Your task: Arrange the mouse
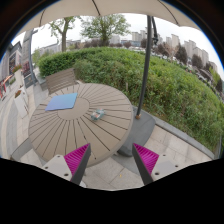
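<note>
A round slatted wooden table (60, 128) stands ahead of my gripper (112, 160) and to the left. On it lies a blue rectangular mat (62, 101), and to the right of the mat sits a small pale object (96, 114) that may be the mouse; it is too small to tell. My gripper is open and empty, held over the paved floor, well short of the table top. Its magenta pads (76, 157) stand wide apart.
A dark parasol pole (146, 70) rises from a grey base (140, 130) right of the table. A wooden chair (58, 80) stands behind the table. A green hedge (170, 85) runs beyond. The floor is pale paving (112, 165).
</note>
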The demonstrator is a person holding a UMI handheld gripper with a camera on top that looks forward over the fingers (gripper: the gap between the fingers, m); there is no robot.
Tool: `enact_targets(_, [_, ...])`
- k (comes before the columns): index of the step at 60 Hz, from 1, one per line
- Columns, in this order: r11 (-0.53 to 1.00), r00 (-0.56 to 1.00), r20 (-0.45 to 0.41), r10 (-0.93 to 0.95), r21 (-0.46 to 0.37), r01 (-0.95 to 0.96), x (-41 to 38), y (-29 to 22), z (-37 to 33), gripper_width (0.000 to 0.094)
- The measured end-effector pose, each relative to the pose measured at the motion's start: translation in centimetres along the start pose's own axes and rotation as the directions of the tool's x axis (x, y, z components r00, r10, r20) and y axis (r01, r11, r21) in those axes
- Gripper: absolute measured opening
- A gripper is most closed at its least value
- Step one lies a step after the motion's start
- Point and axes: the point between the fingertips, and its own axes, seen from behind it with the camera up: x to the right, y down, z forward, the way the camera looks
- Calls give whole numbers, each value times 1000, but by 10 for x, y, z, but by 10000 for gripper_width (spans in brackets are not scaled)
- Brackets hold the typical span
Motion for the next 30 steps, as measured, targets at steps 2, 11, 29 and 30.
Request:
enact_targets(2, [1000,1000,7,9,8,-9,-15,16,-4,853])
enact_targets(11, [999,1000,21,-7,35,7,-22,-1,17,856])
enact_targets(29, [995,996,80,-40,93,33,-70,-30,88,854])
enact_targets(30, [995,996,78,-43,92,36,-71,-31,93,853])
